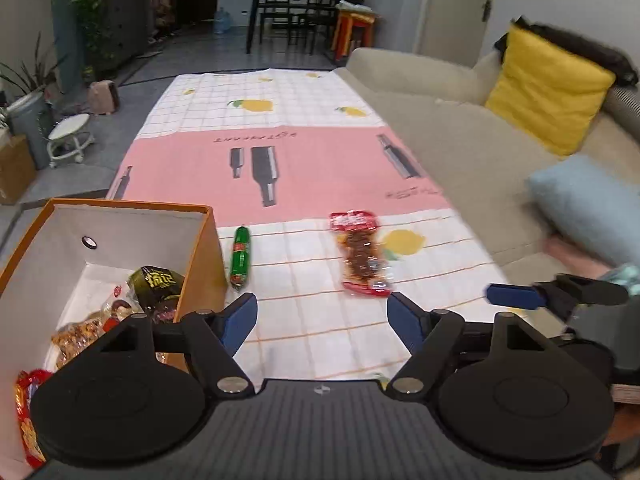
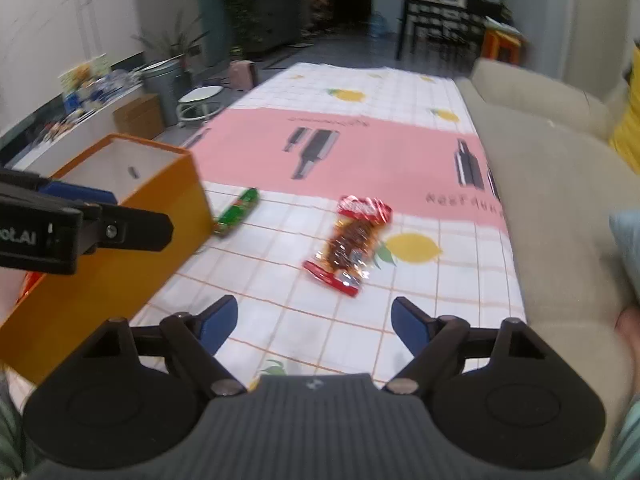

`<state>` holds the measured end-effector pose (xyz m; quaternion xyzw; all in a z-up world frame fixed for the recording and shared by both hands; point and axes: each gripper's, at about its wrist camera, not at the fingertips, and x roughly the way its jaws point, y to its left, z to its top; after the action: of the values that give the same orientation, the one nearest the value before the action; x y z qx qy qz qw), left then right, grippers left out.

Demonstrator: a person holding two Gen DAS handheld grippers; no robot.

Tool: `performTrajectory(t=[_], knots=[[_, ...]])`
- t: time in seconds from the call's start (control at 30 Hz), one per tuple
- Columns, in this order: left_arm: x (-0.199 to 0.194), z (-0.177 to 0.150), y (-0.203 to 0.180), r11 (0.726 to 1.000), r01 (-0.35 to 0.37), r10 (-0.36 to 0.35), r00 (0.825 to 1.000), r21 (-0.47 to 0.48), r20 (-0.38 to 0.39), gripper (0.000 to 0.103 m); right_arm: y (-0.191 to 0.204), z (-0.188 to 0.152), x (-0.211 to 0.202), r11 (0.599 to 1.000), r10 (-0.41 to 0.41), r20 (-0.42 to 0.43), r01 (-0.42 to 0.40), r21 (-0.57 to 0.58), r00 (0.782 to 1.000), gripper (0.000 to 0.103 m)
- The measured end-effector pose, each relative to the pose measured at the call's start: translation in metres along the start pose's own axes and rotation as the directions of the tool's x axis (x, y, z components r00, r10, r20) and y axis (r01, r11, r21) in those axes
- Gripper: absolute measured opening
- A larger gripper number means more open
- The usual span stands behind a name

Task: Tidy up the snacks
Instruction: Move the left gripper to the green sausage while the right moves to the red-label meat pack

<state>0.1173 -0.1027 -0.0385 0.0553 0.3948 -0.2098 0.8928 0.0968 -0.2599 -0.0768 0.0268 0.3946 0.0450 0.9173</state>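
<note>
Sofa [image 2: 560, 184] flanks cloth [image 2: 360, 148]; box [image 2: 120, 240] perhaps touching sausage [image 2: 236, 212].

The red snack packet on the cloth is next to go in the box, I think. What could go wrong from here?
1. The red snack packet lies flat on the cloth, so the open right gripper might pinch the cloth or slip on the shiny wrapper.
2. The green sausage lies close to the orange box; a reach for it might knock the wall.
3. The box already holds snacks; a drop might land on its rim.
</note>
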Motion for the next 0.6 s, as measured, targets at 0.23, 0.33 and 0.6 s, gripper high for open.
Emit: performTrajectory(t=[0.23, 0.33, 0.6], knots=[[0.047, 0.006, -0.013, 0.976, -0.172, 0.168, 0.985, 0.137, 0.040, 0.077, -0.019, -0.004, 0.035, 1.000, -0.017, 0.012, 0.017, 0.018, 1.000, 0.081], [0.071, 0.006, -0.018, 0.959, -0.229, 0.222, 0.973, 0.166, 0.060, 0.074, -0.021, 0.000, 0.054, 1.000, -0.018, 0.028, 0.018, 0.011, 0.999, 0.079], [0.128, 0.001, -0.024, 0.883, -0.388, 0.368, 0.922, 0.263, 0.125, 0.066, -0.020, 0.004, 0.097, 0.999, -0.020, 0.046, 0.022, -0.045, 0.999, 0.077]])
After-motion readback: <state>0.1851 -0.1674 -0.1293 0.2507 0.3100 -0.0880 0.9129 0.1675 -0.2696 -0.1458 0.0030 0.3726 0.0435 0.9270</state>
